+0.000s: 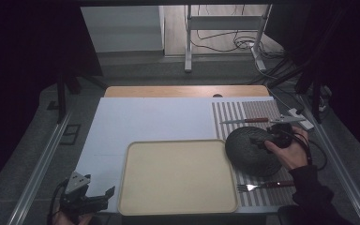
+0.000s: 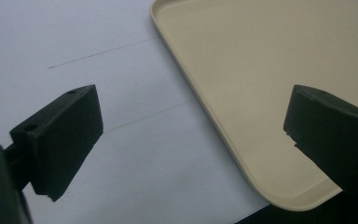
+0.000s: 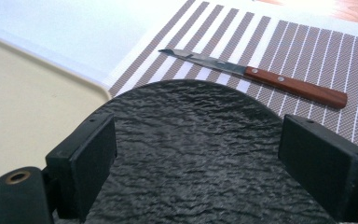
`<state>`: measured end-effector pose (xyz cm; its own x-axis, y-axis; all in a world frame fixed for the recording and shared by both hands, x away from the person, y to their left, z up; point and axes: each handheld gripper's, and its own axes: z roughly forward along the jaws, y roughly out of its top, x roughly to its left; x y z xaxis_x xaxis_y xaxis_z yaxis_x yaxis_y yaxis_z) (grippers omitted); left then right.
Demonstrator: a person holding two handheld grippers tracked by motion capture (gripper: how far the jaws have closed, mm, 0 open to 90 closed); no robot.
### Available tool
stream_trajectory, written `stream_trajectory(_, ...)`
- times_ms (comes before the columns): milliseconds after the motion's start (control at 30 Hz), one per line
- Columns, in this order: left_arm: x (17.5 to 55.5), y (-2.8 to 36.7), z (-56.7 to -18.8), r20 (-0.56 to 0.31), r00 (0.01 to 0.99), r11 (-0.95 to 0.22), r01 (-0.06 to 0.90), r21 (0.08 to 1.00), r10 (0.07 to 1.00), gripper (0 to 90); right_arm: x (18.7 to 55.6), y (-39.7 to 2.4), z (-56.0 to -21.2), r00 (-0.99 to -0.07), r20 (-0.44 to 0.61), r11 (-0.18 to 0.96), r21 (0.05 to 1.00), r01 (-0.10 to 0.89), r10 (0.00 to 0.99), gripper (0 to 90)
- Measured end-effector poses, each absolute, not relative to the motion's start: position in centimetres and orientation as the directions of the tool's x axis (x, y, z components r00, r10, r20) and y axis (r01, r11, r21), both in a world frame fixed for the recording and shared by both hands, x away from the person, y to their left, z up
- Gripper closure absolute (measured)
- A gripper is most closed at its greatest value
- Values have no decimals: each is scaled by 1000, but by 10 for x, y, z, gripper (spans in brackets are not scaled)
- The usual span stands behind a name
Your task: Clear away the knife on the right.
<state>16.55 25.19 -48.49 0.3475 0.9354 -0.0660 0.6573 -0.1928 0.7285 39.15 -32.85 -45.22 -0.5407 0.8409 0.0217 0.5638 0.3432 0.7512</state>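
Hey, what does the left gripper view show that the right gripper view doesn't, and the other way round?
Left gripper view alone: faint pencil lines drawn across the white sheet, and the left gripper with fingers wide apart above the tray's corner.

Right gripper view alone: the black plate between the right gripper's open fingers, the wooden-handled knife, and the striped placemat.

Both: the beige tray and the white sheet.

Dim room beyond the bench [image 1: 122, 91] — grey floor [image 1: 136, 70], white metal stand [image 1: 225, 23], tangled cables [image 1: 225, 44] — dark curtains [image 1: 23, 56] either side.
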Motion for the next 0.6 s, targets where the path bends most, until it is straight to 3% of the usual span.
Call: stream_trajectory(600,166,252,-485,-65,348,-195,658,727,935,45,434,-329,-459,-537,15,359,727,585,844,110)
